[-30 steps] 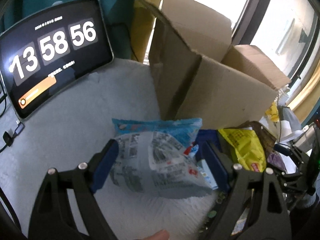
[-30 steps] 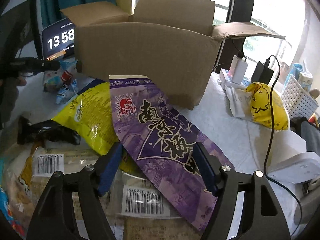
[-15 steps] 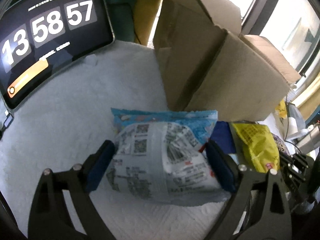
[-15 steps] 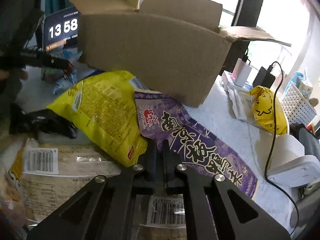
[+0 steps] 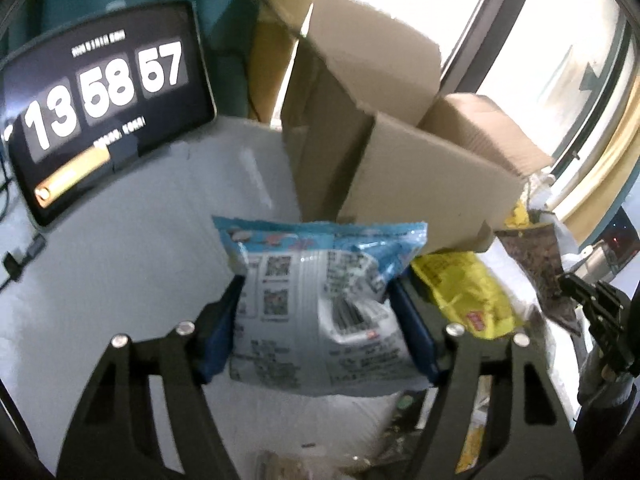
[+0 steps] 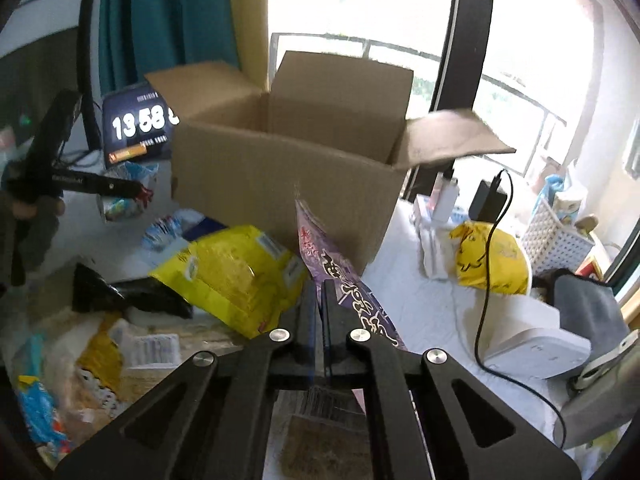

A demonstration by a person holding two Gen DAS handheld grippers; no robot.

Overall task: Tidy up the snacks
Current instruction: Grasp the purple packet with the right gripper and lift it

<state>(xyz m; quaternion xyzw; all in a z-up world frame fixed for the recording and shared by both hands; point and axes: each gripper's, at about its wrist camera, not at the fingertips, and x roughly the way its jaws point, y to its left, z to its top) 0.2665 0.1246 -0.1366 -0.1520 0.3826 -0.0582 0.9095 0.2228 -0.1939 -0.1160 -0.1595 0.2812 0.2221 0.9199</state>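
Observation:
A blue and white snack bag point(image 5: 320, 312) sits between the blue pads of my left gripper point(image 5: 316, 284). Its jaws are closing, and both pads press into the bag's sides. From the right wrist view this bag point(image 6: 120, 204) hangs at the left gripper's tip point(image 6: 140, 192), above the white cloth. My right gripper point(image 6: 320, 284) is shut on a purple snack bag point(image 6: 344, 280), which stands edge-on and raised in front of the open cardboard box point(image 6: 280, 184). A yellow snack bag point(image 6: 236, 276) lies just left of it.
A tablet clock point(image 5: 104, 108) leans at the back left. A black packet point(image 6: 132, 292) and several loose snacks point(image 6: 100, 364) lie at the lower left. Right of the box are chargers with a black cable point(image 6: 484, 280), a yellow pouch point(image 6: 492, 260), a white basket point(image 6: 560, 240) and a white device point(image 6: 532, 340).
The left jaws narrowed onto the blue and white bag. The right gripper shut on the purple bag and rose with it, so the bag now stands edge-on and the box's inside shows.

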